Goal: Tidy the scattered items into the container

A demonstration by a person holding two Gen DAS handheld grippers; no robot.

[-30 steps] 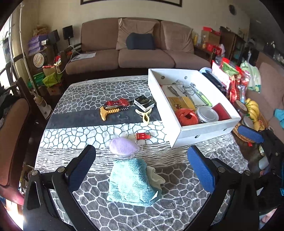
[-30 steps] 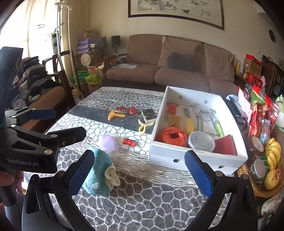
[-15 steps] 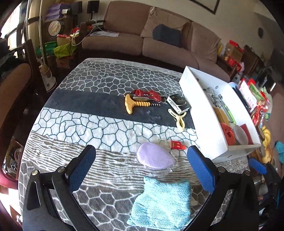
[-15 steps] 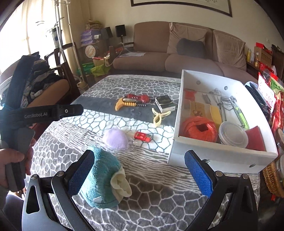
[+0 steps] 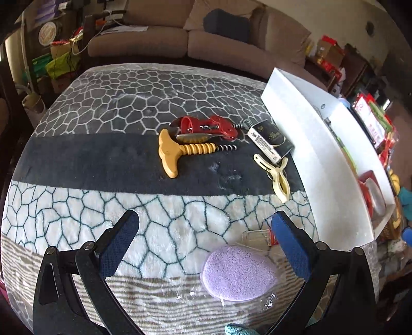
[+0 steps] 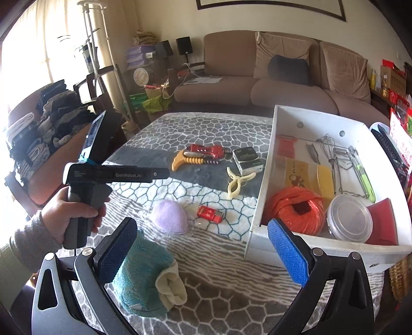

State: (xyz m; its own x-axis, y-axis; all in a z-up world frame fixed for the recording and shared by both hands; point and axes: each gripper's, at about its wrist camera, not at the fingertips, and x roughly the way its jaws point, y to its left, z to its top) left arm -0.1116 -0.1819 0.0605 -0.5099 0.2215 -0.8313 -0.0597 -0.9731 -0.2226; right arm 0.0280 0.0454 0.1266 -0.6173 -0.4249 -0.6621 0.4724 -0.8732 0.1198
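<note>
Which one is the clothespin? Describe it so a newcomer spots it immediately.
Start at the white box on the right of the patterned tablecloth. Just outside its left wall, on the dark band, lies the clothespin, in front of the small black-and-white box. It is the only pale yellow plastic piece with forked legs; the nearby corkscrews are orange-handled and red.

Patterned blanket-covered table (image 5: 77, 159) with corkscrews (image 5: 185, 149), clothespin (image 5: 276, 176), white box (image 6: 260, 180).

Home living rm: brown sofa (image 6: 280, 85) w/ cushions, framed picture (image 6: 270, 7) on wall, folded clothes (image 6: 43, 121) on chair, blanket-covered table (image 6: 206, 123).
</note>
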